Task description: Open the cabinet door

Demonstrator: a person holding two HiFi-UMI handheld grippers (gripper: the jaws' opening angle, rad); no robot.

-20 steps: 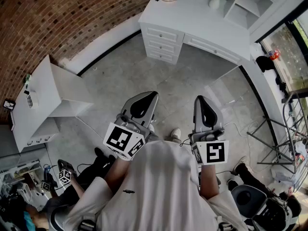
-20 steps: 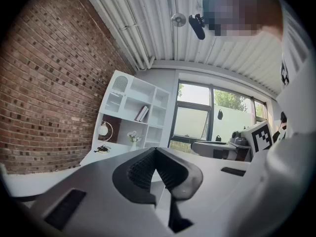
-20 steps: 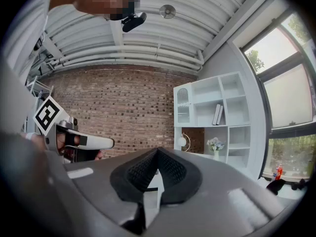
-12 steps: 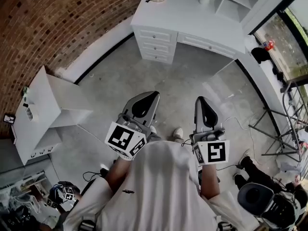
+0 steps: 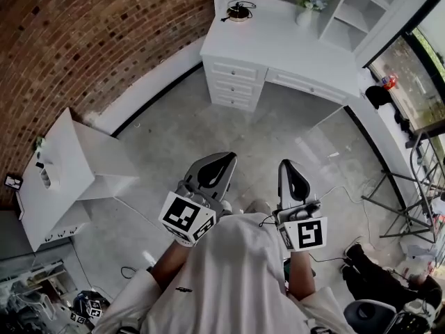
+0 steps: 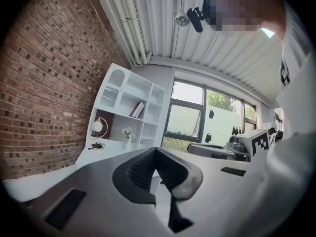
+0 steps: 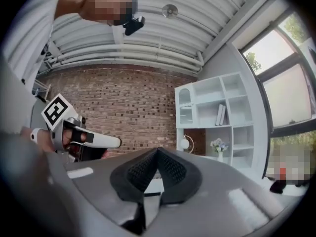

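Observation:
A low white cabinet (image 5: 62, 169) stands against the brick wall at the left of the head view, well away from both grippers. I hold both grippers level at waist height over the concrete floor. My left gripper (image 5: 221, 163) is shut with nothing between its jaws; its tips meet in the left gripper view (image 6: 155, 150). Beside it, my right gripper (image 5: 292, 170) is shut and empty too, as its own view (image 7: 158, 150) shows. Neither gripper touches any furniture.
Ahead stands a white desk with drawers (image 5: 278, 51) carrying a flower vase (image 5: 306, 4), with a white shelf unit (image 5: 361, 12) beside it. A metal rack (image 5: 410, 207) is at the right. Seated people and gear fill the bottom corners, and cables lie on the floor.
The head view has shifted: the desk and both grippers sit lower in the picture, and the left cabinet has slid down. The grippers stay side by side and shut.

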